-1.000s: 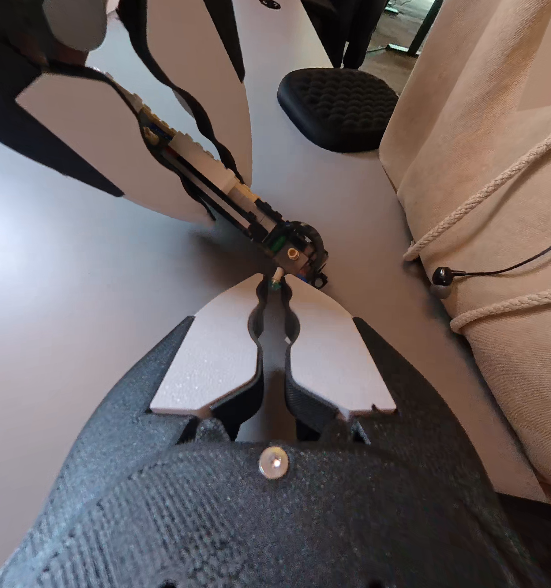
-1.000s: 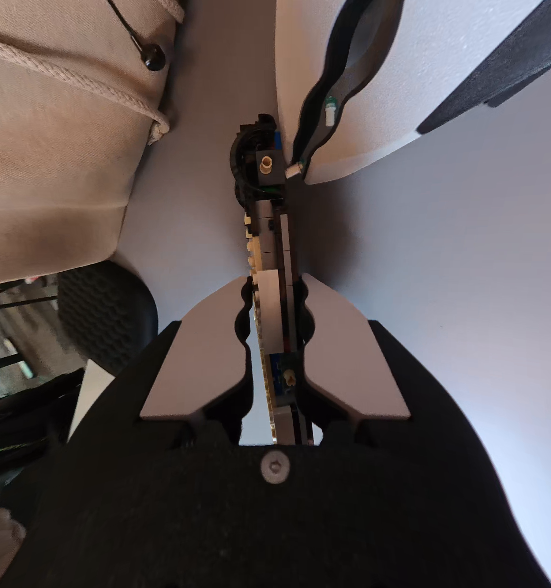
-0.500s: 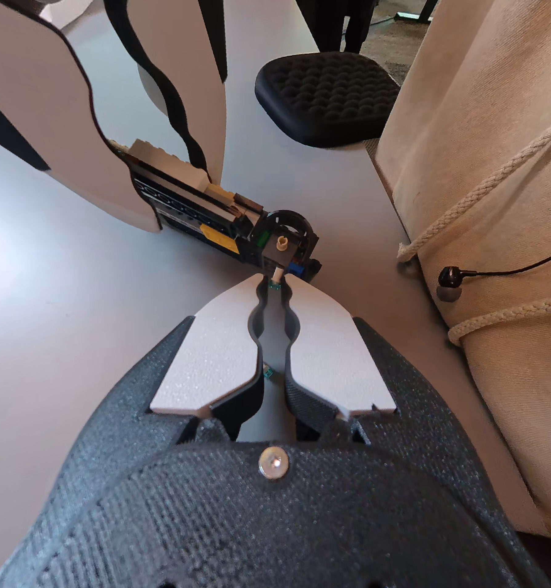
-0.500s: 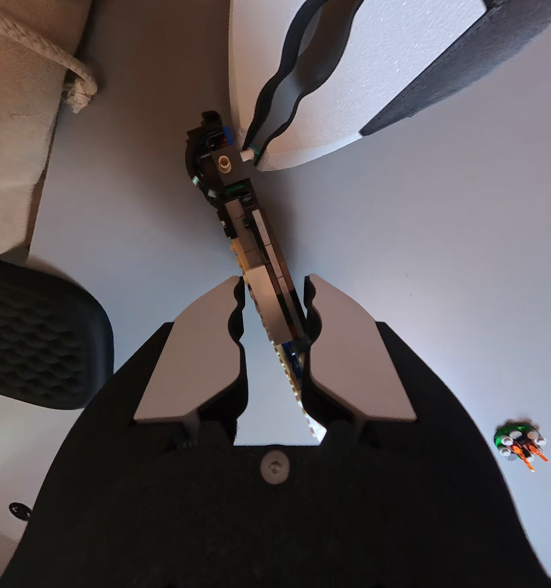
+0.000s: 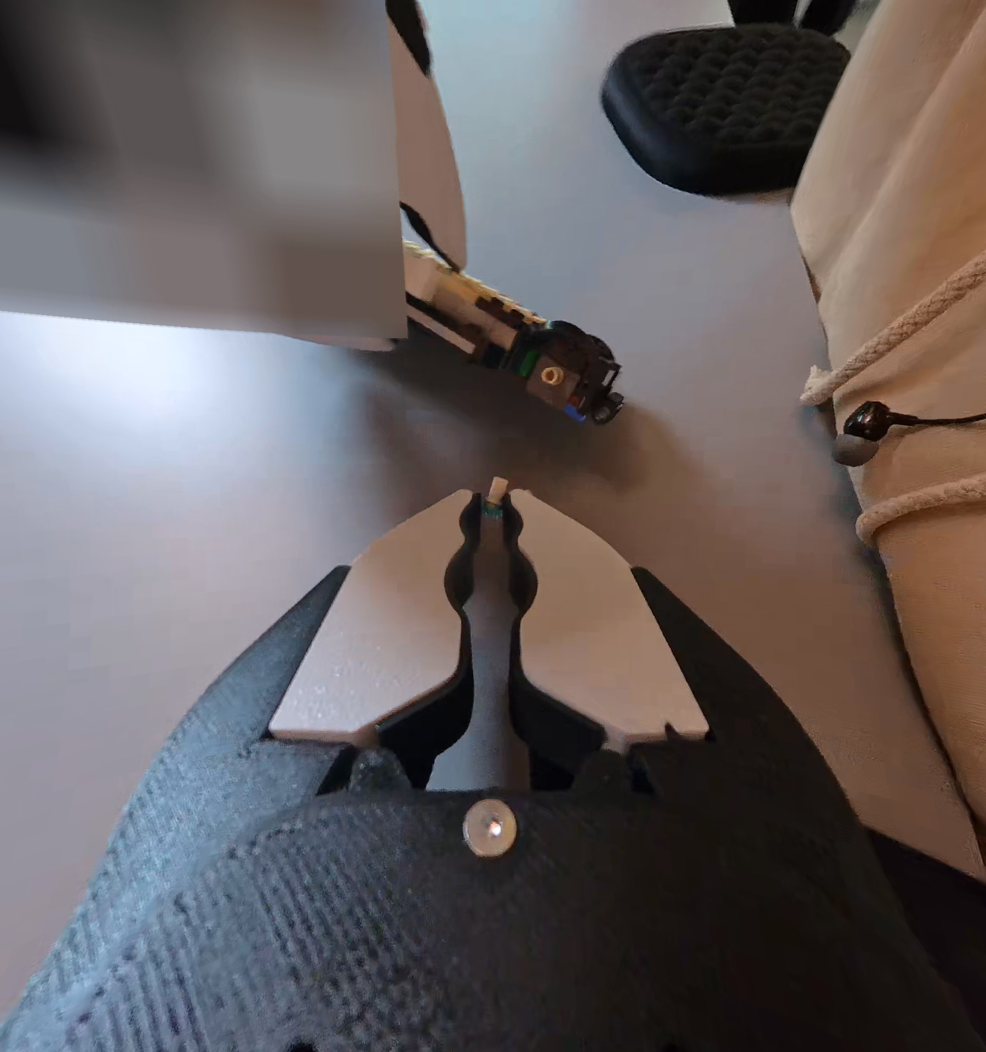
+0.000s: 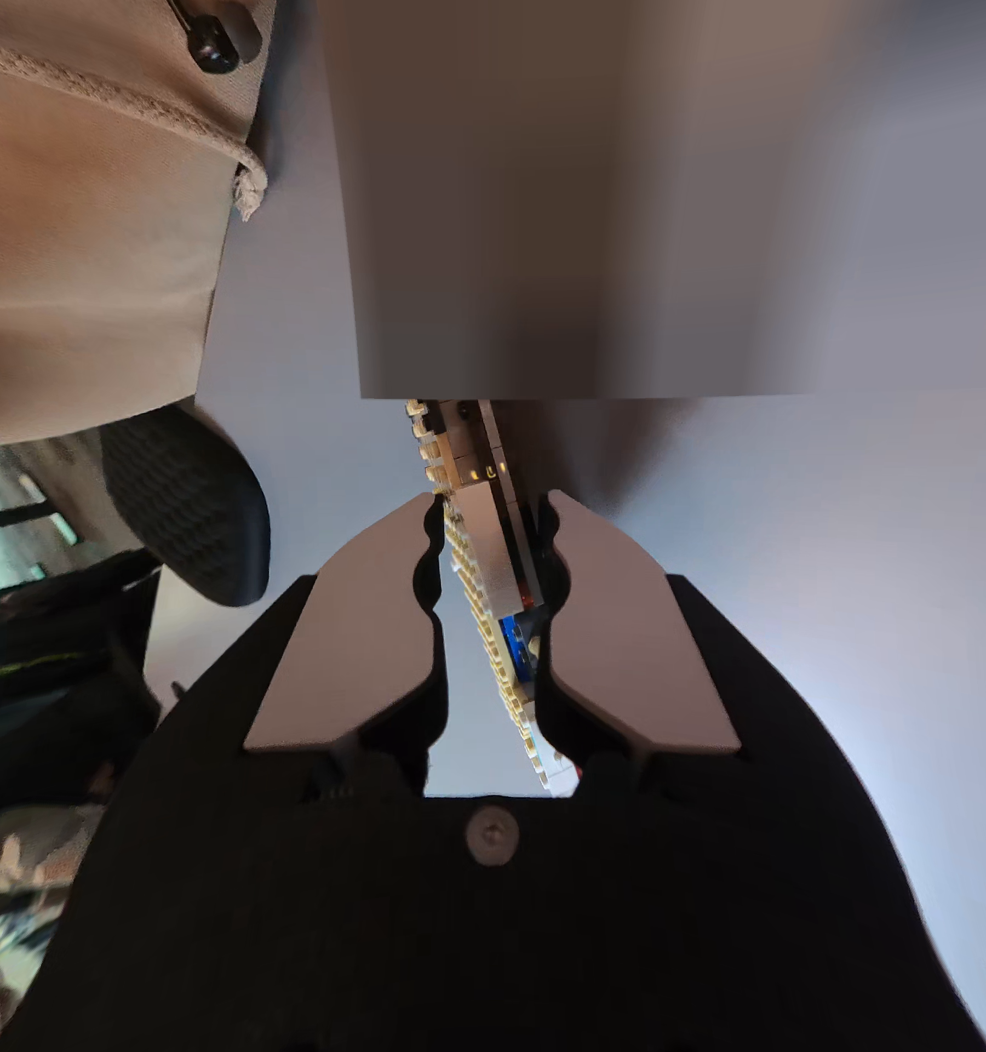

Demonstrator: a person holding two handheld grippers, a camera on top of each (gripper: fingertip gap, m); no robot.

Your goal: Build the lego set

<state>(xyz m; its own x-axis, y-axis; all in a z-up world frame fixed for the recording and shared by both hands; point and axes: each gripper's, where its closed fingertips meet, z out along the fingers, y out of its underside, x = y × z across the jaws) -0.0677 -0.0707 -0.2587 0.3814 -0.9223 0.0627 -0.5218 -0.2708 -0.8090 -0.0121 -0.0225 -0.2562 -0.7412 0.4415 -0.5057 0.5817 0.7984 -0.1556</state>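
left tongs (image 5: pixel 495 501) pinch a small white-and-green peg (image 5: pixel 496 494) | right tongs (image 6: pixel 491 501) clamp my long brick model (image 6: pixel 493 561) | grey table (image 5: pixel 138 484)

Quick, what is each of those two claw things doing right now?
Left gripper: closed on a small white-and-green peg.
Right gripper: closed around a long toy-brick model.

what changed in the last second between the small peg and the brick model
The left gripper, its fingertips clamped on the small white and green peg, has drawn back from the brick model's dark end. The right gripper's fingers still flank the model.
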